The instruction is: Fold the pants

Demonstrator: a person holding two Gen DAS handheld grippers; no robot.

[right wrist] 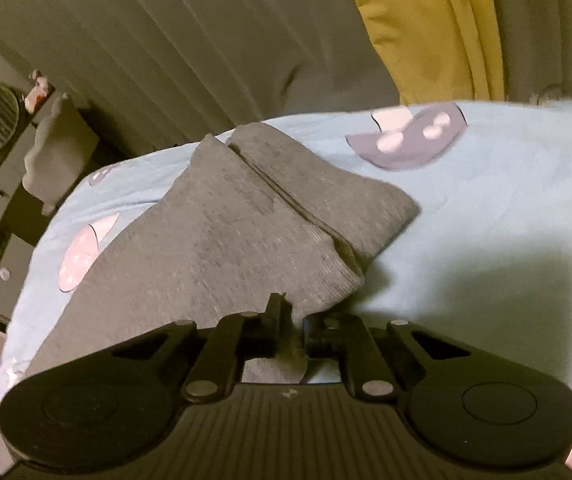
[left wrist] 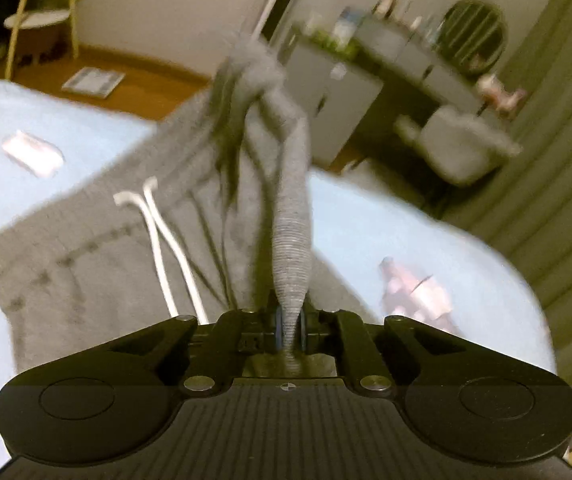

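Grey sweatpants (left wrist: 86, 248) with white drawstrings (left wrist: 158, 240) lie on a light blue bed sheet (left wrist: 46, 128). My left gripper (left wrist: 289, 320) is shut on the ribbed grey waistband (left wrist: 292, 248), which rises in a bunched ridge away from the jaws. In the right wrist view the pant legs (right wrist: 214, 232) lie side by side, their cuffs toward the far bed edge. My right gripper (right wrist: 292, 320) is shut on the edge of the grey fabric, low over the sheet (right wrist: 486, 220).
A pink-and-white patch (left wrist: 32, 154) and a pink print (left wrist: 414, 292) are on the sheet. Beyond the bed are a wooden floor, a grey dresser (left wrist: 366, 80) with a round mirror (left wrist: 472, 36), and curtains (right wrist: 186, 40). A yellow curtain (right wrist: 426, 28) hangs at the right.
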